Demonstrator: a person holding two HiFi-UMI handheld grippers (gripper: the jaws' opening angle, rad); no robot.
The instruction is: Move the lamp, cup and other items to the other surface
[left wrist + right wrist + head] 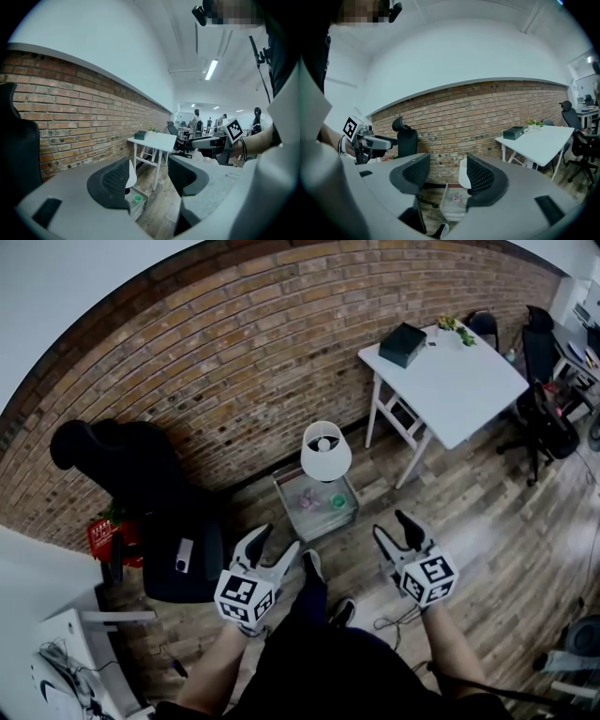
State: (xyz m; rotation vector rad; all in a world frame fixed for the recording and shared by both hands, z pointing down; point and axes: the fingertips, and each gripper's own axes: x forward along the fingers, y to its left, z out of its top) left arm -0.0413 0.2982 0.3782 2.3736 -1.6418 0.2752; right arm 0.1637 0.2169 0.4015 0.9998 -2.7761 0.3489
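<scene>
White lamp (325, 454) on low table (280, 489) — green cup (337, 502) (perhaps) beside it

Looking down at a wooden floor (487, 540) running up to a brick wall (234, 362). Seeing a black office chair (131, 470) standing at the left by the wall, a phone (184, 555) lying on its seat, a red object (101, 536) sitting just beside it. Noticing more dark office chairs (544, 413) crowding the far right, a cable (389, 620) trailing across the floor.
</scene>
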